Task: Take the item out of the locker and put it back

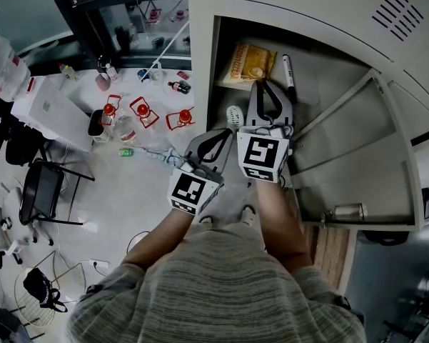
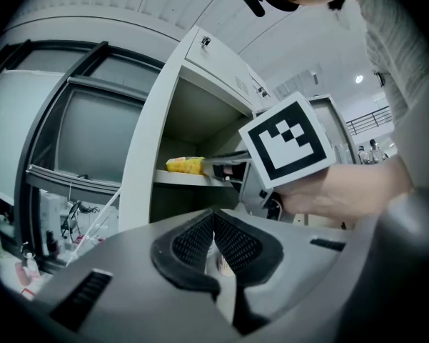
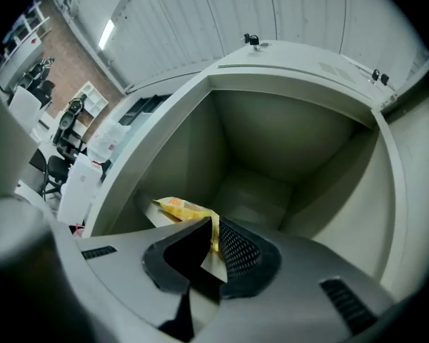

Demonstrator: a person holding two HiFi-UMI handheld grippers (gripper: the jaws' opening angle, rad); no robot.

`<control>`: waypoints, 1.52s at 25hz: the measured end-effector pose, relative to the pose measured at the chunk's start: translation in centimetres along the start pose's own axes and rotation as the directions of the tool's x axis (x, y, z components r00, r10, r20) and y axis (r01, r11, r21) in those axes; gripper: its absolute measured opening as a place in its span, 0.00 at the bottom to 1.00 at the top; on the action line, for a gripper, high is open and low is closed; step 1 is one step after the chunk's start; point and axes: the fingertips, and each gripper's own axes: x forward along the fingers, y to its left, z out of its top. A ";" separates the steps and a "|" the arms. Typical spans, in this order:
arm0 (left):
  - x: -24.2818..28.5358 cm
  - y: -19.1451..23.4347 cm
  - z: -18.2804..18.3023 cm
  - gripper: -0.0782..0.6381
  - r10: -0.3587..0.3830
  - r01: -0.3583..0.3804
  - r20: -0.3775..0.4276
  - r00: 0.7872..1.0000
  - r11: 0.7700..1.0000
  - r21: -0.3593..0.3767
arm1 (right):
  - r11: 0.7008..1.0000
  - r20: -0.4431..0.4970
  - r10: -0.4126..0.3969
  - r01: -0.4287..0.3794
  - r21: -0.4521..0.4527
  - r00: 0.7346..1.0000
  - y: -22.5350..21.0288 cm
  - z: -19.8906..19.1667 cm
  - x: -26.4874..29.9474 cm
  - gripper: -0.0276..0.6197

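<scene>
A yellow snack bag (image 1: 248, 63) lies on the shelf of the open grey locker (image 1: 328, 84). My right gripper (image 1: 264, 86) reaches into the locker, and its tips meet the bag's near edge. In the right gripper view, the jaws of the right gripper (image 3: 213, 234) are together, with the edge of the snack bag (image 3: 180, 207) pinched between the pads. The left gripper view shows the snack bag (image 2: 184, 165) at the end of the right gripper's fingers (image 2: 221, 164). My left gripper (image 1: 214, 137) hangs shut and empty outside the locker, low by its left wall.
A black marker (image 1: 288, 70) lies in the locker to the right of the bag. The vented locker door (image 1: 392, 9) stands open at the right. A white table (image 1: 128, 113) with red-capped bottles and a black chair (image 1: 43, 188) are at the left.
</scene>
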 end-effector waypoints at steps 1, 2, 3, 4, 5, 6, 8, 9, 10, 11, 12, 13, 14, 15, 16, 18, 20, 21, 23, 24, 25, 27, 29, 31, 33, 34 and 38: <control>0.0 0.0 0.0 0.12 0.000 0.000 0.001 1.000 1.000 0.000 | 1.000 0.000 0.012 -0.012 0.010 1.000 0.1 0.0 0.1 0.09; 0.0 0.0 0.0 0.12 0.000 0.000 0.001 1.000 1.000 0.000 | 1.000 -0.001 0.019 -0.019 0.018 1.000 0.1 0.0 0.1 0.09; 0.1 0.0 0.0 0.12 0.000 0.000 0.001 1.000 1.000 0.000 | 0.999 -0.002 0.022 -0.022 0.024 1.000 0.1 -0.1 0.1 0.09; 0.1 -0.1 0.0 0.12 0.000 0.000 0.001 1.000 1.000 0.000 | 0.999 -0.002 0.024 -0.024 0.028 1.000 0.0 -0.1 0.1 0.09; 0.1 -0.1 0.0 0.12 0.000 0.000 0.001 1.000 1.000 0.000 | 0.999 -0.002 0.026 -0.026 0.031 1.000 0.0 -0.1 0.1 0.10; 0.1 -0.1 0.0 0.12 -0.001 0.001 0.001 1.000 1.000 0.000 | 0.999 0.000 0.030 -0.030 0.032 1.000 0.0 -0.2 0.0 0.10; 0.1 -0.1 0.0 0.12 -0.001 0.001 -0.001 1.000 1.000 0.000 | 0.998 0.000 0.043 -0.043 0.037 0.999 0.1 -0.3 -0.2 0.14; 0.1 -0.1 0.0 0.12 -0.001 0.001 -0.001 1.000 1.000 0.000 | 0.998 -0.003 0.052 -0.052 0.039 0.999 0.2 -0.5 -0.3 0.21; 0.1 -0.1 0.0 0.12 -0.001 0.001 -0.002 1.000 1.000 0.000 | 0.997 -0.007 0.060 -0.060 0.040 0.998 0.3 -0.6 -0.4 0.26; 0.1 -0.1 0.0 0.12 0.000 0.000 -0.001 1.000 1.000 0.000 | 0.997 -0.011 0.064 -0.063 0.039 0.998 0.4 -0.8 -0.5 0.27; 0.0 -0.1 -0.1 0.12 0.001 -0.001 -0.001 1.000 1.000 -0.001 | 0.997 -0.015 0.065 -0.064 0.036 0.998 0.5 -0.9 -0.7 0.28; 0.0 0.0 -0.1 0.12 0.001 -0.001 -0.001 1.000 1.000 -0.001 | 0.997 -0.019 0.064 -0.064 0.034 0.998 0.6 -1.1 -0.9 0.28; 0.0 0.0 -0.1 0.12 0.001 -0.001 -0.001 1.000 1.000 -0.002 | 0.997 -0.023 0.064 -0.063 0.034 0.998 0.6 -1.3 -1.1 0.29; 0.0 0.0 -0.1 0.12 0.001 -0.001 -0.002 1.000 1.000 -0.002 | 0.997 -0.026 0.066 -0.065 0.038 0.997 0.7 -1.5 -1.4 0.29; -0.1 0.0 -0.1 0.12 0.002 -0.002 -0.002 1.000 1.000 -0.003 | 0.997 -0.028 0.070 -0.068 0.046 0.997 0.7 -1.6 -1.6 0.29; -0.1 0.1 0.0 0.12 0.006 -0.006 0.005 1.000 1.000 -0.006 | 0.995 -0.026 0.080 -0.078 0.068 0.996 0.8 -1.8 -2.3 0.29; -0.1 0.2 0.1 0.12 0.008 -0.008 0.009 1.000 1.000 -0.006 | 0.992 -0.017 0.092 -0.090 0.091 0.996 0.8 -1.6 -3.1 0.29; -0.1 0.3 0.1 0.12 0.008 -0.008 0.008 1.000 1.000 -0.006 | 0.990 -0.011 0.099 -0.097 0.102 0.995 0.9 -1.5 -3.6 0.29; -0.2 0.3 0.1 0.12 0.010 -0.009 0.006 1.000 1.000 -0.007 | 0.986 -0.003 0.115 -0.114 0.126 0.993 1.1 -1.4 -4.6 0.29; -0.2 0.3 0.1 0.12 0.010 -0.010 0.005 1.000 1.000 -0.007 | 0.983 -0.001 0.123 -0.121 0.137 0.992 1.2 -1.4 -5.0 0.29; -0.2 0.3 0.1 0.12 0.009 -0.009 0.005 1.000 1.000 -0.007 | 0.981 0.002 0.129 -0.128 0.147 0.992 1.3 -1.3 -5.4 0.29; -0.2 0.3 0.2 0.12 0.007 -0.007 0.007 1.000 1.000 -0.009 | 0.976 0.011 0.138 -0.138 0.168 0.990 1.5 -1.1 -6.0 0.29; -0.2 0.2 0.2 0.12 0.004 -0.004 0.009 1.000 1.000 -0.011 | 0.972 0.019 0.148 -0.149 0.184 0.989 1.7 -0.9 -6.7 0.29; -0.3 0.1 0.3 0.12 0.002 -0.002 0.012 1.000 1.000 -0.013 | 0.966 0.025 0.155 -0.157 0.204 0.988 1.8 -0.9 -7.2 0.29; -0.3 -0.1 0.5 0.12 0.001 0.000 0.017 1.000 1.000 -0.018 | 0.961 0.030 0.156 -0.158 0.226 0.987 1.8 -0.9 -7.8 0.29; -0.4 -0.1 0.6 0.12 0.000 0.000 0.019 1.000 1.000 -0.020 | 0.959 0.033 0.157 -0.160 0.234 0.987 1.8 -1.0 -8.1 0.29; -0.5 -0.2 0.9 0.12 0.002 -0.002 0.026 1.000 1.000 -0.022 | 0.954 0.044 0.159 -0.165 0.250 0.986 1.9 -1.1 -9.1 0.24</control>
